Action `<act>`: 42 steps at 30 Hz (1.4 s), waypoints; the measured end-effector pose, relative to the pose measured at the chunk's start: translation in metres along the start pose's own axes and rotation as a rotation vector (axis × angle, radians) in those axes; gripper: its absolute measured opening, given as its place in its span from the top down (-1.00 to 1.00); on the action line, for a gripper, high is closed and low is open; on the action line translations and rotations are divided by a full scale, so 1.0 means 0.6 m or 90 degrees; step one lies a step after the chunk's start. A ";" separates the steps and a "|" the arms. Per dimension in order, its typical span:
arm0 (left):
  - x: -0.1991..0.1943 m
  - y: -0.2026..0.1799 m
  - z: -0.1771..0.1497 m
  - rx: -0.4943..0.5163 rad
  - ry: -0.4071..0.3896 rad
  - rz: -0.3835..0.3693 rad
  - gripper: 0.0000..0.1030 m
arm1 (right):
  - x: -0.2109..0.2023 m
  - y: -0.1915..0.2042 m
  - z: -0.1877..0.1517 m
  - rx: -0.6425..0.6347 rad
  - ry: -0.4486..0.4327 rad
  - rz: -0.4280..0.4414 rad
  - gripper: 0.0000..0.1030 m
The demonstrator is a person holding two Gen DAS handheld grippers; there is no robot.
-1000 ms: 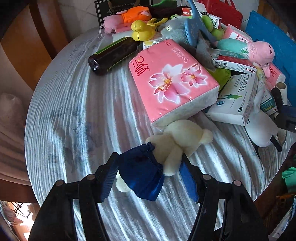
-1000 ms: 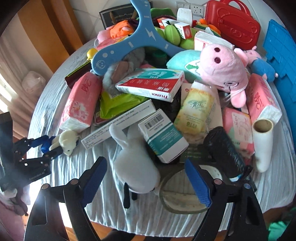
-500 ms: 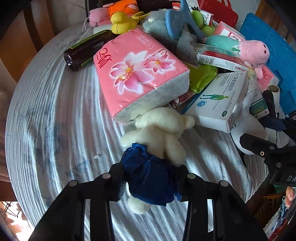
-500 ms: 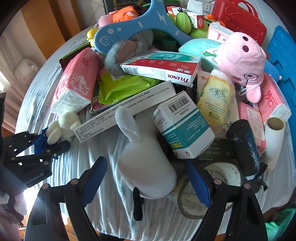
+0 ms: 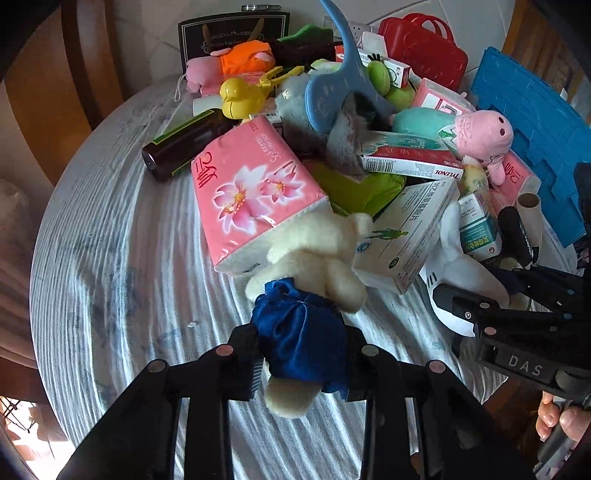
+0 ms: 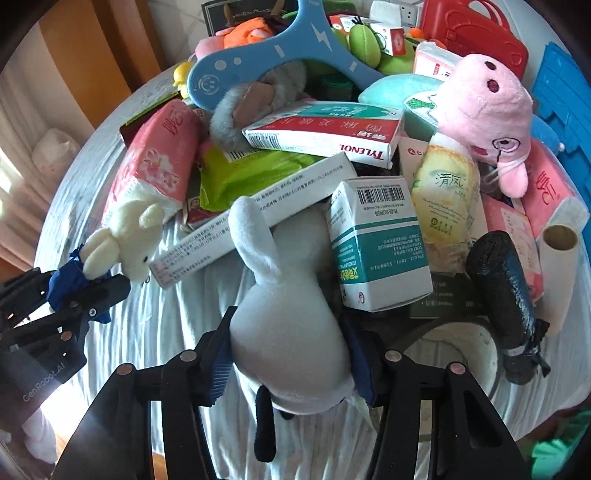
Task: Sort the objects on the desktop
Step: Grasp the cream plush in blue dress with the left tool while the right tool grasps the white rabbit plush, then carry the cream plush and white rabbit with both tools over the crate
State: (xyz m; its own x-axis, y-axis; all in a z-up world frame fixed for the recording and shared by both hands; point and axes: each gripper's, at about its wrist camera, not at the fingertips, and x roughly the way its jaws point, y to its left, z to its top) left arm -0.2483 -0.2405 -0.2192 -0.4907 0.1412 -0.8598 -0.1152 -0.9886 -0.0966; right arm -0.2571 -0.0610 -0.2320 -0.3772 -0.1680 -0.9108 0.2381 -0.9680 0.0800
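A: What does each gripper have?

B: The left gripper has its jaws closed on the blue-cloth body of the small cream plush bear, at the heap's near edge beside the pink flowered tissue pack. The right gripper has its jaws pressed against the white plush rabbit, low on the striped cloth surface.

A: Why grip there?

B: Probably the soft middles compress and hold.

A: Any containers?

B: A red plastic case at the back, lid shut; its contents are hidden.
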 end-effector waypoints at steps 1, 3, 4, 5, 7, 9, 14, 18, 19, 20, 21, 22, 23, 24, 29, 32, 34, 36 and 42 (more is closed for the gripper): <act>-0.012 0.000 0.003 -0.004 -0.012 -0.001 0.43 | -0.012 -0.003 0.000 0.005 -0.008 0.010 -0.02; -0.033 -0.002 0.011 -0.006 -0.034 0.003 0.43 | -0.039 -0.008 0.002 0.011 -0.030 0.026 0.01; -0.043 -0.004 0.015 -0.005 -0.047 0.010 0.43 | -0.054 -0.007 0.004 0.012 -0.043 0.031 0.02; -0.053 -0.006 0.020 -0.004 -0.059 0.014 0.43 | -0.068 -0.009 0.007 0.013 -0.058 0.035 0.04; -0.069 -0.011 0.031 -0.006 -0.080 0.015 0.43 | -0.096 -0.008 0.018 0.012 -0.088 0.041 0.06; -0.082 -0.018 0.040 -0.004 -0.093 0.013 0.43 | -0.113 -0.001 0.027 0.011 -0.113 0.040 0.06; -0.115 -0.043 0.055 0.011 -0.127 0.002 0.43 | -0.158 0.000 0.038 0.018 -0.156 0.042 0.07; -0.147 -0.069 0.073 0.025 -0.161 -0.005 0.43 | -0.201 -0.007 0.053 0.013 -0.205 0.039 0.07; -0.154 -0.074 0.078 0.026 -0.170 -0.008 0.43 | -0.218 -0.010 0.054 0.011 -0.216 0.038 0.07; -0.162 -0.080 0.084 0.027 -0.178 -0.009 0.43 | -0.230 -0.011 0.058 0.009 -0.228 0.036 0.07; -0.168 -0.086 0.089 0.028 -0.186 -0.010 0.43 | -0.241 -0.011 0.064 0.007 -0.237 0.032 0.07; -0.176 -0.091 0.095 0.028 -0.195 -0.012 0.43 | -0.251 -0.012 0.069 0.005 -0.247 0.029 0.07; -0.184 -0.097 0.101 0.029 -0.204 -0.015 0.43 | -0.264 -0.013 0.072 0.002 -0.256 0.026 0.07; -0.191 -0.103 0.106 0.029 -0.213 -0.016 0.43 | -0.276 -0.015 0.076 -0.002 -0.265 0.022 0.07; -0.210 -0.145 0.129 0.031 -0.241 -0.015 0.43 | -0.326 -0.035 0.092 -0.022 -0.307 0.012 0.07; -0.224 -0.178 0.143 0.029 -0.261 -0.009 0.43 | -0.352 -0.058 0.100 -0.031 -0.332 0.015 0.06; -0.236 -0.205 0.153 0.023 -0.277 -0.002 0.42 | -0.370 -0.080 0.105 -0.036 -0.348 0.021 0.06; -0.247 -0.237 0.165 0.017 -0.289 0.004 0.42 | -0.388 -0.106 0.109 -0.045 -0.361 0.025 0.06; -0.265 -0.340 0.197 -0.009 -0.320 0.031 0.42 | -0.447 -0.205 0.112 -0.063 -0.412 0.033 0.06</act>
State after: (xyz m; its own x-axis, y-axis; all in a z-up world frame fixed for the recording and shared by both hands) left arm -0.2489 -0.0553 -0.0035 -0.8506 0.0992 -0.5163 -0.0721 -0.9948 -0.0723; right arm -0.2451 0.0903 0.0296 -0.8180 -0.3215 -0.4769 0.3392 -0.9393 0.0514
